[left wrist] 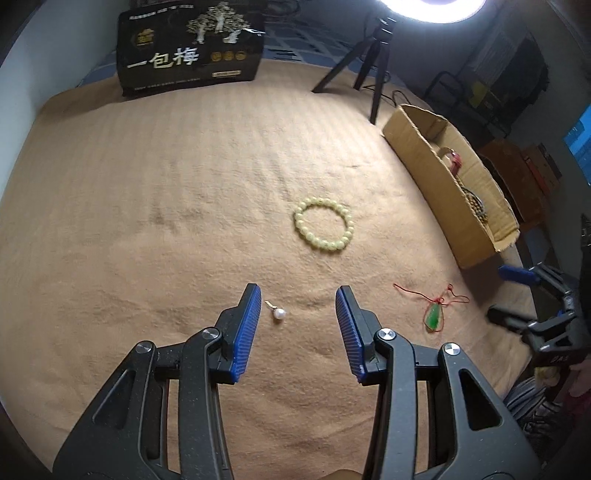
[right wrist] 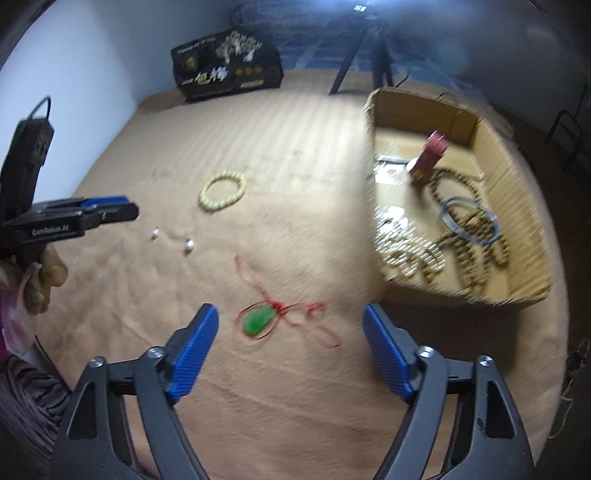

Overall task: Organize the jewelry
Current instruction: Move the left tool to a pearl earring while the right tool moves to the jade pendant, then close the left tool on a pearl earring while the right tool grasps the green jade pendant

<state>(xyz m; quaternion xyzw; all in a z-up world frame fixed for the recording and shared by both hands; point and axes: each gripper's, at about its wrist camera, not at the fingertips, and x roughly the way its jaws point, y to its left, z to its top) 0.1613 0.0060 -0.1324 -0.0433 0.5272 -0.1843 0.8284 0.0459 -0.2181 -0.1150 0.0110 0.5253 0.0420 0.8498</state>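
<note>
The tan blanket is being used as the work surface; its ribbed weave is keeping small pieces from rolling. At its far edge a black printed box is standing upright, and a tripod is carrying the ring light by which the scene is being lit. A pale wall is being seen at the left; dark furniture at the right is being left unidentified.

The cardboard box is being kept open-topped at the right of the blanket, judged to be the collecting place: bead strands, a blue-rimmed ring and a small red box are already lying inside.

The yellow bead bracelet is lying flat mid-blanket, not yet collected.

The right gripper is being held with fingers wide and nothing between the pads; the green pendant on its red cord is lying just ahead, inside the gap, judged to be its target. This view is being blurred.

The left gripper is being held moderately open and empty, angled down at the pearl earring, which is lying just beside the left pad. A second pearl is being seen near it on the blanket
</note>
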